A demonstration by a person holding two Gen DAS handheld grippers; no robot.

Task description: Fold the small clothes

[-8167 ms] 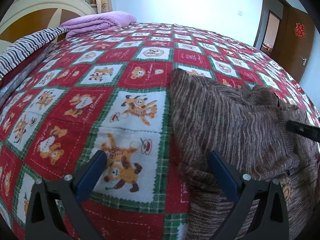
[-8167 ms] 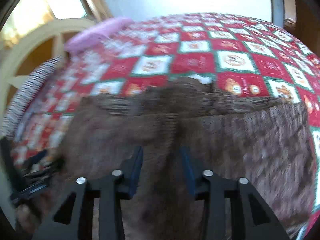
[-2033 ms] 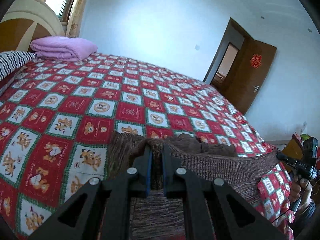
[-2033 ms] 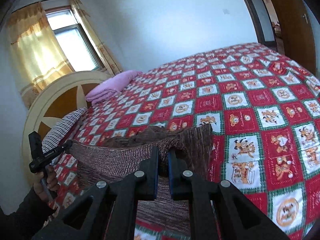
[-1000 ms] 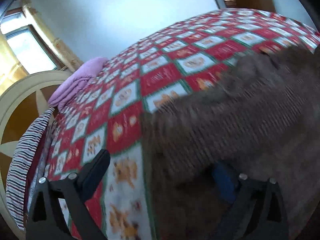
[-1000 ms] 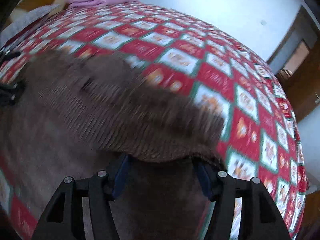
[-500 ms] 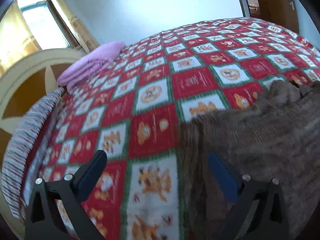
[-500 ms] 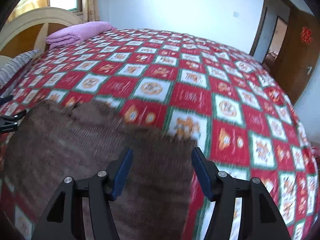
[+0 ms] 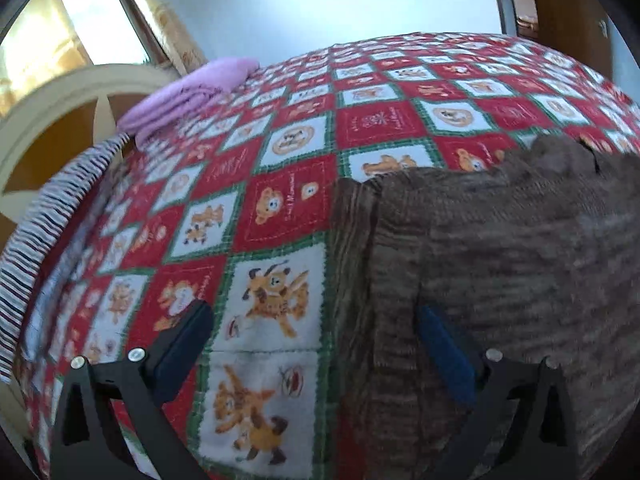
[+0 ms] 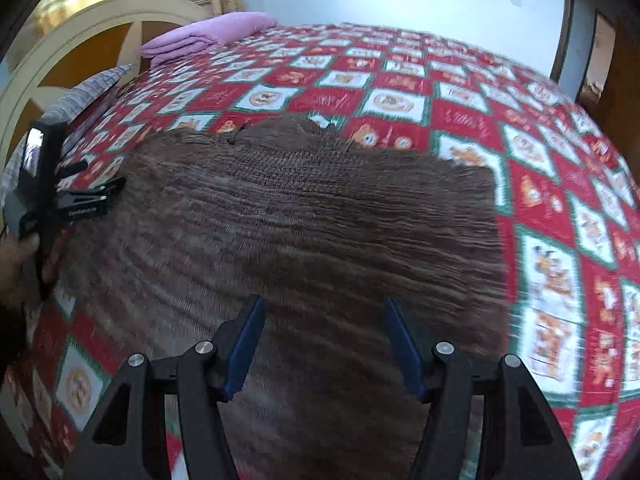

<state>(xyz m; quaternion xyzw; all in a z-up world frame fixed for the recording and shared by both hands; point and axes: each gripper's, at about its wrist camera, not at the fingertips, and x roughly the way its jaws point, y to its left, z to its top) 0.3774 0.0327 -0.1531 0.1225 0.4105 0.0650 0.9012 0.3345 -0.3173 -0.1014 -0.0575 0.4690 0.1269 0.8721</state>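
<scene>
a: we start at our left gripper (image 9: 316, 344). its jaws stand wide apart with nothing between them. one finger (image 9: 180, 344) hangs over the bedspread (image 9: 280, 216), the other, with its blue pad, over the left edge of the brown knit garment (image 9: 500, 240).

b: and our right gripper (image 10: 324, 340) is parted too, about half spread, empty, hovering above the middle of the same garment (image 10: 312, 216). the pads do not press on the cloth as far as we can see.

a: the garment lies flat on the bed, doubled over, we think: along its left side a second layer shows beneath the upper one. its far edge is uneven, with a small bump near the middle.

b: from our right view we see the left gripper (image 10: 116, 188) at the garment's left border, with the hand (image 10: 16, 256) that holds it at the frame's edge.

a: around the garment spreads the red, white and green checked bedspread with cartoon animals.

b: further out, a folded lilac blanket (image 10: 208, 34) sits at the head of the bed, next to a striped pillow (image 9: 44, 232) and the cream and brown headboard (image 10: 80, 36).

a: beyond that, a curtained window (image 9: 100, 16), a pale wall and a brown door (image 10: 616, 72) on the right.
</scene>
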